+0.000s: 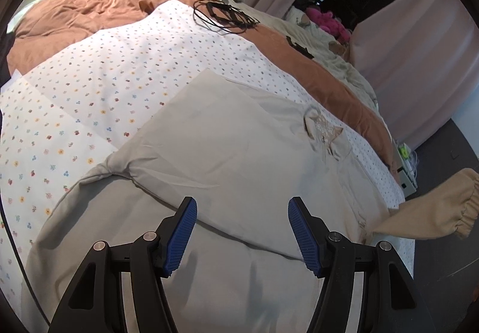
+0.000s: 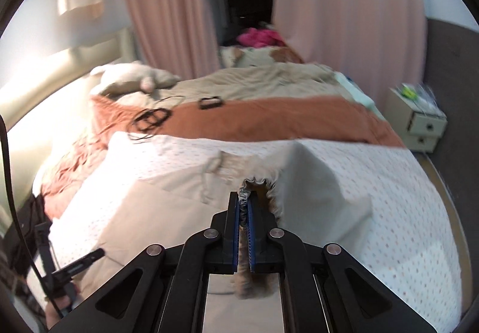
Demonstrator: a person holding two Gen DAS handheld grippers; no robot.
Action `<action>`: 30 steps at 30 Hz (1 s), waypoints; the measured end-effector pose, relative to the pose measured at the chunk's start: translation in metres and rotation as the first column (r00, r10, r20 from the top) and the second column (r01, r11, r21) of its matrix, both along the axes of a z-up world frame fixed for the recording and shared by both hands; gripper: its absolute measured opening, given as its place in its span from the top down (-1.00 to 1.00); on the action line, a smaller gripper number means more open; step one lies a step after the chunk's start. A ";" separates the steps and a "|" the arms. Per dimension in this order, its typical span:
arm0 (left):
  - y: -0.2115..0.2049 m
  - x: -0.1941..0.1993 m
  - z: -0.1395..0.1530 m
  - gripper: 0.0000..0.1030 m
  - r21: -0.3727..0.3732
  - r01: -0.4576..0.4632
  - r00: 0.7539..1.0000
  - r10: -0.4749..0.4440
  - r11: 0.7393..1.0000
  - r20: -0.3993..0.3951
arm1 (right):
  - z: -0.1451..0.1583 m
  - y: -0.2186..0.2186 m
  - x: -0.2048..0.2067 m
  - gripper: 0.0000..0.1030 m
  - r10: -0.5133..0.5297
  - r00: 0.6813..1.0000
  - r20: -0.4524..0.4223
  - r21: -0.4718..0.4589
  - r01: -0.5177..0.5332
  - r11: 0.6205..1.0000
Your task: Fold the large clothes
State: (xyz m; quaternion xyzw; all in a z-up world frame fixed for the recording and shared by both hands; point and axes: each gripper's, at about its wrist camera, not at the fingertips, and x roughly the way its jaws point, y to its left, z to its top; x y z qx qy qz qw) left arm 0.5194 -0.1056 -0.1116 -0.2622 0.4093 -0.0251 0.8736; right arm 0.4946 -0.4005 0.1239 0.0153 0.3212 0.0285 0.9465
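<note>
Here, the beige garment's gathered elastic cuff [image 2: 254, 183] is clamped in the right gripper [image 2: 244, 207]; the left gripper [image 1: 242, 231] is held wide open, gripping nothing, above the beige garment [image 1: 224, 138].

Left claw [image 1: 242, 231] with black angular linkage arms, round silver pivot screws, blue ribbed finger pads [image 1: 182, 235], right claw [image 2: 244, 213] of matching black build, silver screws, blue pad edges, shiny metal base plate

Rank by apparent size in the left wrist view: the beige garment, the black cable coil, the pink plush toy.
1. Beige garment, by far the largest, though it lies nearest the camera.
2. Black cable coil.
3. Pink plush toy, slightly smaller; it sits farther away, so this order is unsure.
</note>
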 end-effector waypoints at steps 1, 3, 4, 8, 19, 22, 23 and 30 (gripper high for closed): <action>0.002 0.000 0.001 -0.26 -0.003 -0.003 1.000 0.003 1.000 0.003 | 0.003 0.012 0.002 0.90 0.018 1.000 0.000 -0.010 -0.018 1.000; 0.006 -0.001 0.002 -0.26 -0.008 -0.009 1.000 0.009 1.000 0.009 | 0.006 0.034 0.004 0.90 0.053 0.999 -0.004 -0.016 -0.053 0.998; 0.008 -0.002 0.003 -0.26 -0.010 -0.012 1.000 0.012 1.000 0.011 | 0.007 0.042 0.004 0.90 0.066 0.998 -0.005 -0.020 -0.066 0.998; 0.018 -0.002 0.003 -0.26 -0.032 -0.028 1.000 0.029 0.999 0.012 | 0.011 0.080 0.012 0.91 0.129 0.992 -0.011 -0.039 -0.129 0.991; 0.040 -0.001 -0.001 -0.26 -0.068 -0.080 0.997 0.080 0.994 -0.008 | -0.018 0.115 0.032 -0.27 0.161 0.986 -0.034 0.115 -0.156 0.981; 0.040 0.000 -0.003 -0.26 -0.062 -0.077 0.997 0.076 0.995 -0.015 | -0.042 0.099 0.027 -0.27 0.103 0.993 -0.056 0.187 -0.090 0.978; 0.040 0.000 -0.003 -0.26 -0.061 -0.074 0.997 0.074 0.995 -0.016 | -0.050 0.092 0.024 -0.27 0.078 0.995 -0.065 0.208 -0.063 0.976; 0.025 0.001 -0.005 -0.26 -0.031 -0.023 0.999 0.022 0.999 -0.026 | -0.126 0.030 -0.023 -0.27 -0.111 0.984 -0.140 0.373 0.156 0.915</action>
